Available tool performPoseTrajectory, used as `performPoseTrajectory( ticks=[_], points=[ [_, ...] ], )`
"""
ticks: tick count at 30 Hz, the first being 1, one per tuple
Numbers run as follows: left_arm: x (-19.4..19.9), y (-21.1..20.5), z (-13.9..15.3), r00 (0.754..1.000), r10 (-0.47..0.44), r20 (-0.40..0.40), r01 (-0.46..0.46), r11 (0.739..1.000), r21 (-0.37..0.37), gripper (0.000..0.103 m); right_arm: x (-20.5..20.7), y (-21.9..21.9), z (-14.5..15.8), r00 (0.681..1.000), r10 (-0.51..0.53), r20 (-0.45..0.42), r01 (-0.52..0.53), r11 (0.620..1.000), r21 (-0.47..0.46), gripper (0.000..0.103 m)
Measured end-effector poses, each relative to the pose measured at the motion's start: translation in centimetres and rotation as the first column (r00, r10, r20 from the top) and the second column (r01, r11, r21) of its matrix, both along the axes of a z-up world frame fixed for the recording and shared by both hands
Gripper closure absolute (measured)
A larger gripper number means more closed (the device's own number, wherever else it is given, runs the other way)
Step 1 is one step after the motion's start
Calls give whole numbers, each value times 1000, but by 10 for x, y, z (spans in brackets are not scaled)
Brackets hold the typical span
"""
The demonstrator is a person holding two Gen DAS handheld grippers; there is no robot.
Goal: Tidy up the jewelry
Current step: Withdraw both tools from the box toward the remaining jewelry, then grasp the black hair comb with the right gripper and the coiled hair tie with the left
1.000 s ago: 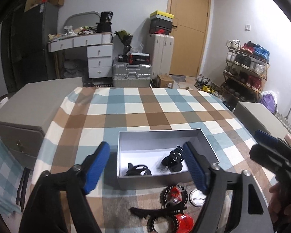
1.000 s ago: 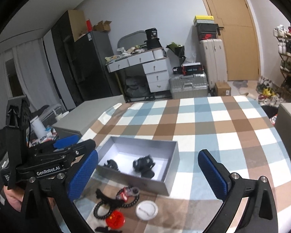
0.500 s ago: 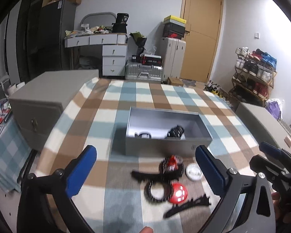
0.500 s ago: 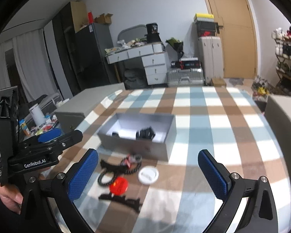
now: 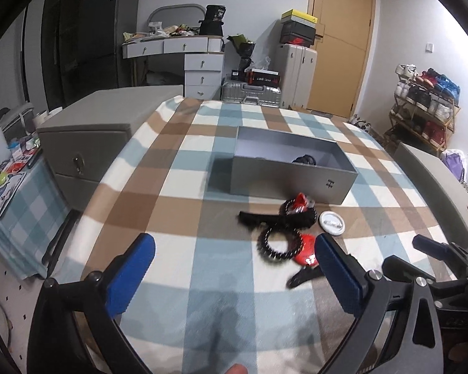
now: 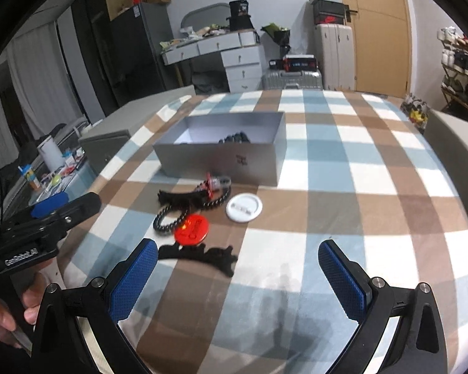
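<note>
Both grippers have been drawn back from the grey box (image 6: pixel 221 149) within the last second — the left gripper (image 5: pixel 234 274), which was poised right at the box's near wall, is now held well short of it, low over the checked cloth of the desk (image 6: pixel 374 171). Its jaws are spread wide and nothing is carried between them. The right gripper (image 6: pixel 237 275) is likewise released and empty, hung just short of the loose pile.

A dark hair claw (image 6: pixel 234 138) can be seen lying inside the box; a second piece seen there a second ago is now hidden behind the near wall. What remains is laid out on the cloth in front of the box: a black bead bracelet (image 6: pixel 168 218), a red round badge (image 6: pixel 192 229) touching it, a white round badge (image 6: pixel 244 208) just beside, a red-charmed bead string (image 6: pixel 213 187) nearest the box, and a black toothed clip (image 6: pixel 202 257) closest to the right jaws.

The pull-back is read as a reset — one deposit judged done, the next pick not yet begun. The black clip, lying between the right jaws' line of approach, would seem the likeliest candidate.
</note>
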State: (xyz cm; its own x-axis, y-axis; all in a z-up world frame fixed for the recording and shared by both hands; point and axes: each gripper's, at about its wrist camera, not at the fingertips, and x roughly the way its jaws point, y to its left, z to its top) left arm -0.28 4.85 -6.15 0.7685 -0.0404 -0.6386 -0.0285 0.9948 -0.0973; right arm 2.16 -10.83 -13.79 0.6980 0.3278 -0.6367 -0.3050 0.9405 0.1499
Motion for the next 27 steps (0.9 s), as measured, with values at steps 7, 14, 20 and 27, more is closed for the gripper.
performPoseTrajectory(
  ticks=[7,14,20,27],
  points=[
    [-7,12,-5,1000,11,-16,-11,1000,8,3,4,16,-14,999,16,-36,-15,1000,12,0],
    [-5,25,-12,999,12,-34,-13,1000,-22,3,10,39,-27,996,47,-71,-49,998,-27,0],
    [-6,32,-16,999,11,-44,-12,999,-32,3,21,57,-39,991,58,-123,-63,997,-39,0],
    [-5,37,-21,998,4,-57,-7,999,-47,3,29,75,-46,994,28,-103,-42,991,-130,0]
  ],
)
